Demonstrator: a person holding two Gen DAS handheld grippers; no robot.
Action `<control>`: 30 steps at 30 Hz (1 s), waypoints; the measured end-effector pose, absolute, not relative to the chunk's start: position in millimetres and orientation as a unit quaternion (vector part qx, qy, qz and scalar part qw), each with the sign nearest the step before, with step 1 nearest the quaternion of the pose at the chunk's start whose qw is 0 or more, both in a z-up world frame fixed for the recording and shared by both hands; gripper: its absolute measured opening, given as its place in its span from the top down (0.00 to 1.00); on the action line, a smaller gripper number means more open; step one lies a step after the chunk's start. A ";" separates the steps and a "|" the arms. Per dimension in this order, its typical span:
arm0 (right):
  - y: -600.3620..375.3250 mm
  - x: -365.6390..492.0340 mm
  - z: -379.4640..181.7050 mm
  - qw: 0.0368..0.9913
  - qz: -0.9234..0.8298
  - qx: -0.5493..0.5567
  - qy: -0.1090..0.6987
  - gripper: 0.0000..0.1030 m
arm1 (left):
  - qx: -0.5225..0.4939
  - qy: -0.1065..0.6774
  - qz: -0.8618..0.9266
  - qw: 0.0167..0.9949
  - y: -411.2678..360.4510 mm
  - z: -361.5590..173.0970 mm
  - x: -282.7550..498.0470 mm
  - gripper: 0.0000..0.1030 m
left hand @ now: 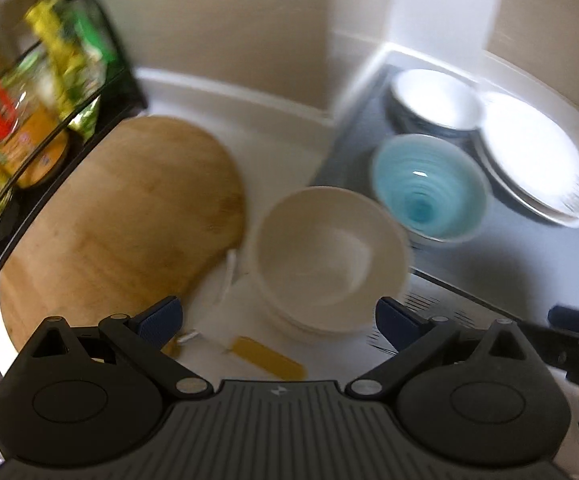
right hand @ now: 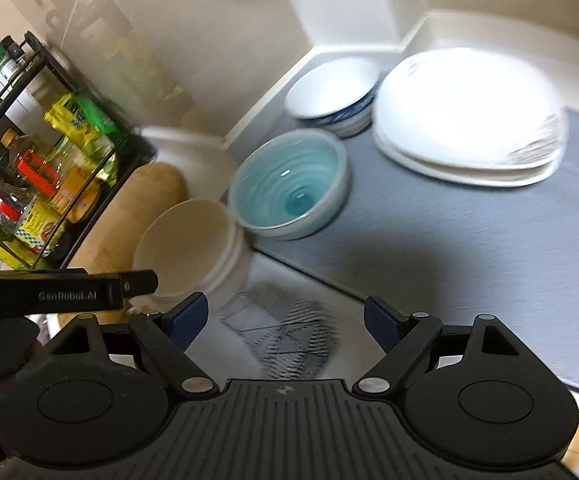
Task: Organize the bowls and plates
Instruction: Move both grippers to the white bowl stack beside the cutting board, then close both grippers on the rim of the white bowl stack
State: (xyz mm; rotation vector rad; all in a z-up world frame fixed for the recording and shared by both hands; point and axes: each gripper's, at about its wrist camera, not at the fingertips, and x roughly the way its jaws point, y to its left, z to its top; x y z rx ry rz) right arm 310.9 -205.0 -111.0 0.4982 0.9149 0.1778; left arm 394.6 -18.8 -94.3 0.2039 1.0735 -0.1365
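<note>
Kitchen counter with both grippers poised above it. The left gripper [left hand: 277,316] has its fingers spread wide and grasps nothing; the cream bowl stack [left hand: 329,256] stands just ahead of them, between the two tips. The right gripper [right hand: 285,316] is likewise spread and empty, over a patterned cloth [right hand: 285,336]; the turquoise bowl [right hand: 289,184] lies ahead of its fingers, the cream stack ahead to their left.

Step in hand, as judged: an approach to a bowl. To do it well, one finger should go inside the rim and one outside, pinching the wall squarely, and the lift should be straight up so neighbouring crockery is not knocked.

Count: one turquoise bowl; cream bowls nested, apparently two or three, motion blur preventing certainty; one white bowl with blue exterior [right hand: 333,92], possibly sitting in another; white plates [right hand: 469,120] stacked, at least two. All but the cream stack rest on the grey mat [right hand: 469,232]. A wooden board [left hand: 121,216] lies left of the left fingers.
</note>
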 end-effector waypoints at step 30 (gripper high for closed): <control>-139.0 404.0 -154.7 0.826 0.072 0.233 0.508 0.38 | 0.071 0.581 -0.044 0.810 19.1 -154.5 476.1 0.01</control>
